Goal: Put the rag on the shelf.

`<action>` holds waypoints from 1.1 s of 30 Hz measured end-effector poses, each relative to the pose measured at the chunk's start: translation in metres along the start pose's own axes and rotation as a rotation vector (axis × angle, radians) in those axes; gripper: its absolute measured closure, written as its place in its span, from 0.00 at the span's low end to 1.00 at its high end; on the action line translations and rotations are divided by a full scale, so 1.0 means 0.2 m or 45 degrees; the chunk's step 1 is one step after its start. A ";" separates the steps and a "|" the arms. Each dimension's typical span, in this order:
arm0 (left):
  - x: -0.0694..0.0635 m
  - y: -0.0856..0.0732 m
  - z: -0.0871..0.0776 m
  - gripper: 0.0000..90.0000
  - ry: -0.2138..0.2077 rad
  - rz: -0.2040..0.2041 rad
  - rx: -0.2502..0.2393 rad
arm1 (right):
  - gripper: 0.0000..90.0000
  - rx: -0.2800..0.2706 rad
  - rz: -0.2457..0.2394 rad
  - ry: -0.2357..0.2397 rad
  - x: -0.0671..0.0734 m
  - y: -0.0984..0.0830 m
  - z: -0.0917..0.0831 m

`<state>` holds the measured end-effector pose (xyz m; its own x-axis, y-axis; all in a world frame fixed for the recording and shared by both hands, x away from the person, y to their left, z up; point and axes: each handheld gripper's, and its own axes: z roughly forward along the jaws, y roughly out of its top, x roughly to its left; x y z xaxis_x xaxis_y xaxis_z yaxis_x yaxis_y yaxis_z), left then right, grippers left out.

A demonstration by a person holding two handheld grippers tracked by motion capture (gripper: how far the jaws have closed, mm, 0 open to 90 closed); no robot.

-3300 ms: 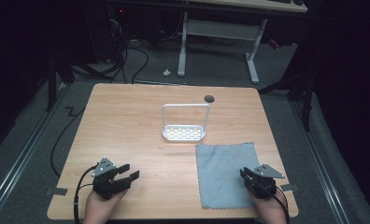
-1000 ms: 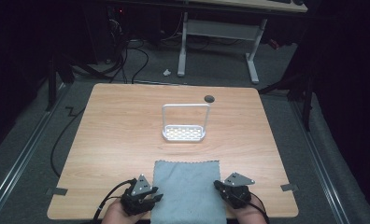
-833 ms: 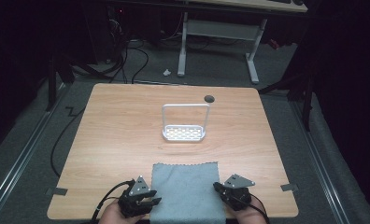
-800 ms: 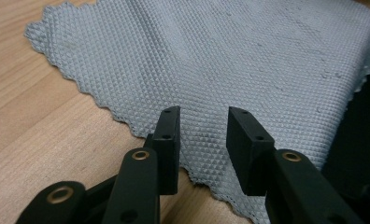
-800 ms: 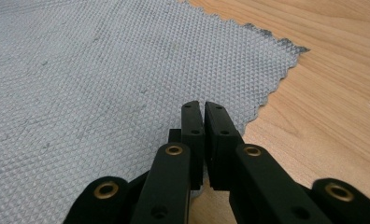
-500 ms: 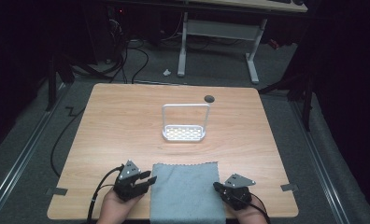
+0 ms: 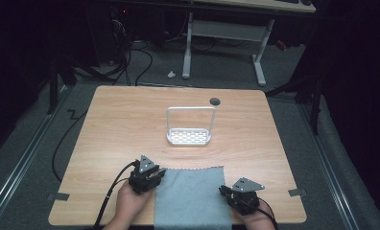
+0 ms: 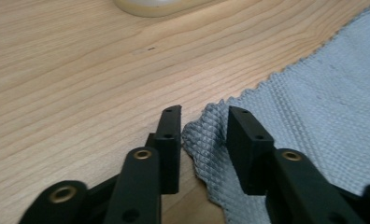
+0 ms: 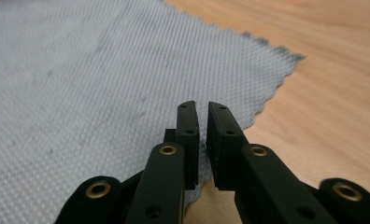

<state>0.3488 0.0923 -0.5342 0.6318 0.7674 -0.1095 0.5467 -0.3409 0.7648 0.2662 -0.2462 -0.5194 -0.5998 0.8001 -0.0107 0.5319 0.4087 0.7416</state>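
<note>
1. High view: the left gripper [image 7: 154,176] sits at the far left corner of a grey, waffle-textured square cloth [image 7: 190,199] lying on the light wooden table [image 7: 121,129].
2. Left gripper view: its jaws have just been closing, yet a gap remains; a raised fold of cloth [image 8: 206,130] stands between them, and I cannot tell if the pads press it.
3. Right gripper [image 9: 202,114] view: its jaws, just opening, stand narrowly apart over the cloth's [image 9: 94,79] edge, gripping nothing.
4. Beyond both grippers, well apart, stands a white perforated metal rack with a hoop handle [image 7: 189,136].
</note>
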 end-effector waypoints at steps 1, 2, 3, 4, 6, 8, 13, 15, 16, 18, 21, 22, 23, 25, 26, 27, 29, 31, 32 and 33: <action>0.01 0.00 0.00 0.80 -0.002 -0.019 -0.004 | 0.90 -0.027 0.031 0.002 -0.01 0.02 -0.01; 0.02 0.00 0.00 0.83 -0.022 -0.039 -0.002 | 0.88 -0.049 0.041 -0.006 -0.01 0.04 -0.02; 0.03 0.00 0.00 0.88 -0.044 -0.056 -0.001 | 0.87 -0.059 0.028 -0.026 -0.02 0.07 -0.03; 0.03 0.00 0.00 0.90 -0.055 -0.065 0.002 | 0.85 -0.062 0.020 -0.046 -0.02 0.11 -0.03; 0.04 0.00 0.00 0.93 -0.074 -0.073 0.006 | 0.84 -0.085 0.031 -0.068 -0.04 0.17 -0.03; 0.03 0.00 0.00 0.94 -0.068 -0.061 0.005 | 0.84 -0.103 0.057 -0.098 -0.07 0.23 -0.01; 0.03 0.00 0.00 0.96 -0.064 -0.064 0.007 | 0.82 -0.092 0.148 -0.167 -0.17 0.17 0.12; 0.04 0.00 0.00 0.96 -0.067 -0.066 0.008 | 0.82 -0.073 0.143 -0.188 -0.18 0.16 0.12; 0.04 0.00 0.00 0.96 -0.067 -0.068 0.008 | 0.81 -0.067 0.176 -0.184 -0.21 0.14 0.13; 0.04 0.00 0.00 0.96 -0.068 -0.074 0.007 | 0.77 -0.040 0.235 -0.161 -0.23 0.11 0.14; 0.04 0.00 0.00 0.96 -0.070 -0.077 0.007 | 0.72 -0.043 0.224 -0.150 -0.23 0.12 0.16; 0.04 0.00 0.00 0.96 -0.072 -0.076 0.007 | 0.69 -0.042 0.223 -0.135 -0.23 0.13 0.17; 0.04 0.00 0.00 0.96 -0.071 -0.080 0.007 | 0.67 -0.034 0.222 -0.128 -0.22 0.14 0.20; 0.04 -0.01 -0.01 0.96 -0.070 -0.082 0.006 | 0.65 -0.023 0.238 -0.104 -0.21 0.16 0.24; 0.04 -0.01 -0.01 0.96 -0.072 -0.084 0.006 | 0.65 -0.009 0.223 -0.096 -0.21 0.16 0.26; 0.04 -0.01 -0.01 0.96 -0.072 -0.087 0.006 | 0.66 -0.008 0.195 -0.114 -0.20 0.16 0.27; 0.05 -0.01 -0.01 0.96 -0.077 -0.093 0.006 | 0.72 0.003 0.167 -0.131 -0.18 0.17 0.27; 0.05 -0.01 -0.01 0.96 -0.078 -0.095 0.006 | 0.79 0.016 0.126 -0.138 -0.17 0.17 0.27; 0.05 -0.01 -0.01 0.97 -0.079 -0.095 0.007 | 0.88 0.019 0.115 -0.133 -0.16 0.17 0.26; 0.05 -0.01 -0.01 0.97 -0.079 -0.095 0.007 | 0.88 0.019 0.115 -0.133 -0.16 0.17 0.26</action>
<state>0.3530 0.1008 -0.5354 0.6221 0.7555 -0.2055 0.5966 -0.2874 0.7493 0.3347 -0.2340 -0.5293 -0.4839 0.8750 -0.0144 0.5906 0.3387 0.7324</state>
